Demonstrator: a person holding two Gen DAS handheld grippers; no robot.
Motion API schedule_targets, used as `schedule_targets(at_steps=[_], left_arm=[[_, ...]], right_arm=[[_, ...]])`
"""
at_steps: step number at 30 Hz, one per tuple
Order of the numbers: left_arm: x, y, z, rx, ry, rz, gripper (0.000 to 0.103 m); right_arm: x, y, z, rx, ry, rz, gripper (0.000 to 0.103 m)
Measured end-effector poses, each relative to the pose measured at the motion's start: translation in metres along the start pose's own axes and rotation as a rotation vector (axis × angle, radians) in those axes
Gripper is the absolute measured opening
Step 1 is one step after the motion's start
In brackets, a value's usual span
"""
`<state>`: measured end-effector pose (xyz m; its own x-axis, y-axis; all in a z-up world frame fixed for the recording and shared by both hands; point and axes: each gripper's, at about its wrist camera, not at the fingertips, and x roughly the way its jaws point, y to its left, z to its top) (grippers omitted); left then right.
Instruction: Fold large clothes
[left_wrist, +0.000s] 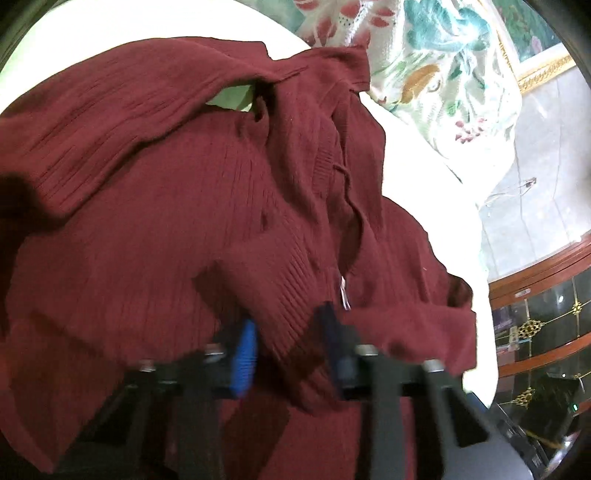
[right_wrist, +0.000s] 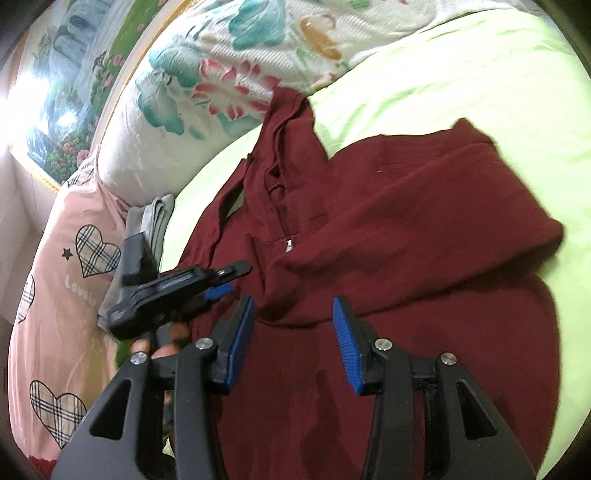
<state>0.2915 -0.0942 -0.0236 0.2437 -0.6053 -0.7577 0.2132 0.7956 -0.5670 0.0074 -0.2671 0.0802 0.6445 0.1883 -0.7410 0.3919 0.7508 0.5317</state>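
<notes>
A dark red ribbed sweater (right_wrist: 388, 240) lies rumpled on the pale green bed (right_wrist: 480, 85), one sleeve folded across its body. The left tool (left_wrist: 291, 350) pinches a sleeve fold; the right tool (right_wrist: 293, 343) hovers above, released.

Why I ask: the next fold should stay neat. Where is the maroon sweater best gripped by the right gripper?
Probably the folded edge of the maroon sweater just ahead of the right gripper, coming in low from the near side: that thick, rounded lip faces the open jaws and stands raised off the layer beneath.
</notes>
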Motion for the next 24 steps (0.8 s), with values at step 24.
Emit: schedule_targets(at_steps=[24], left_arm=[[-0.069,0.064,-0.031,0.078,-0.074,-0.136,0.007]], right_arm=[[-0.057,-0.059,0.04,0.029,-0.137,-0.236,0.046]])
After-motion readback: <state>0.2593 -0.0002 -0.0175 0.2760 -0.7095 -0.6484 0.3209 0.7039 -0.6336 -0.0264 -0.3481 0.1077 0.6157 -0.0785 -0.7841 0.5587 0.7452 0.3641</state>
